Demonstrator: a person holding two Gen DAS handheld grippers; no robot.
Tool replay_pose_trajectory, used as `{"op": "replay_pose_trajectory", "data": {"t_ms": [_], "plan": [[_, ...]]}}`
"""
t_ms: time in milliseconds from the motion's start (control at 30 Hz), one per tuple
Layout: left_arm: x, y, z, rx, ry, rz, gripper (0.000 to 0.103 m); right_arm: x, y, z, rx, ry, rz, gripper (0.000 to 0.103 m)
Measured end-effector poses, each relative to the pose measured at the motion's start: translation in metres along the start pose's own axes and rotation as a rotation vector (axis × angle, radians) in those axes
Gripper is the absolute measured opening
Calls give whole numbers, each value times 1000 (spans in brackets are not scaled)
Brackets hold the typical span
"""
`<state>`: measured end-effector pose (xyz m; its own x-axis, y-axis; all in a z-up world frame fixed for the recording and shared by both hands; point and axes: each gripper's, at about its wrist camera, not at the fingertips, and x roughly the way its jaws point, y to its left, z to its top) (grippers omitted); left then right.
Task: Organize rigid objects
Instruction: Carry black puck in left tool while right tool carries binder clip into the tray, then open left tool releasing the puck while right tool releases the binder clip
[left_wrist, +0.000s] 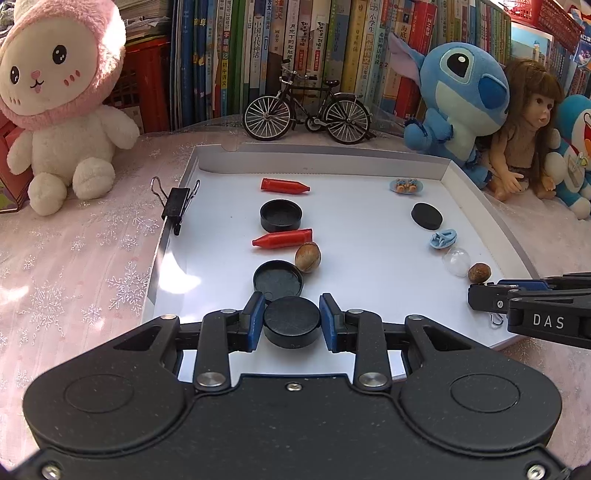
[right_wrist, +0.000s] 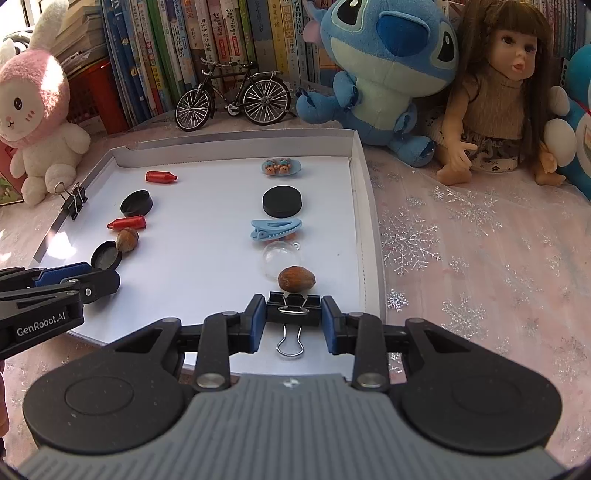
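While clamped: disc (left_wrist: 291, 321) between left gripper (left_wrist: 291, 319) pads.

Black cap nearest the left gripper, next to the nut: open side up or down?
Up. The black cap shows its raised rim and recessed inside.

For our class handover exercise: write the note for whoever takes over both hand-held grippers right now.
Left hand-held gripper: shut on a black disc at the near end of the left row.
Right hand-held gripper: shut on a black binder clip at the near end of the right row, just before a nut.
Done: two rows lie in the white tray.
Left: release both; another binder clip sits on the tray's left rim.
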<state>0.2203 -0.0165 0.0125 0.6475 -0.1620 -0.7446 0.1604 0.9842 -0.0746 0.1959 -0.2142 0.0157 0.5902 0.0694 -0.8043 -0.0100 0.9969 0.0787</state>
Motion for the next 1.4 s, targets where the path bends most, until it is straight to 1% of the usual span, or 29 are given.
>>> {"op": "replay_pose_trajectory", "data": {"t_ms": [333, 567, 733, 800, 833, 900, 933, 967, 1033, 1200, 1300, 1367, 1400], "plan": [[3, -1, -2, -1, -36, 21, 30, 2, 3, -3, -14, -33, -6, 37], [2, -6, -9, 28, -65, 38, 30, 1, 2, -11, -25, -87, 3, 37], [1, -8, -10, 32, -75, 44, 31, -1, 1, -12, -24, -106, 8, 38], [1, -8, -11, 32, -76, 45, 33, -1, 1, -13, -24, -112, 10, 40], [1, -8, -11, 32, -77, 46, 38, -1, 1, -13, -24, -115, 10, 41], [0, -9, -12, 37, -79, 50, 40, -2, 1, -14, -23, -123, 11, 43], [0, -10, -13, 40, -81, 53, 41, -2, 0, -15, -18, -126, 15, 53], [0, -10, -13, 42, -82, 56, 43, -3, -1, -15, -11, -129, 22, 56], [0, -10, -14, 39, -85, 59, 45, -4, -2, -15, 2, -134, 32, 57], [0, -9, -15, 34, -83, 61, 55, -4, -1, -17, -2, -141, 23, 60], [-1, -9, -15, 30, -79, 61, 61, -4, 2, -19, -13, -148, 15, 64], [-2, -8, -16, 23, -76, 58, 68, -5, 3, -20, -22, -150, 11, 67], [-3, -7, -16, 19, -76, 56, 70, -5, 4, -21, -25, -153, 11, 69]]}}
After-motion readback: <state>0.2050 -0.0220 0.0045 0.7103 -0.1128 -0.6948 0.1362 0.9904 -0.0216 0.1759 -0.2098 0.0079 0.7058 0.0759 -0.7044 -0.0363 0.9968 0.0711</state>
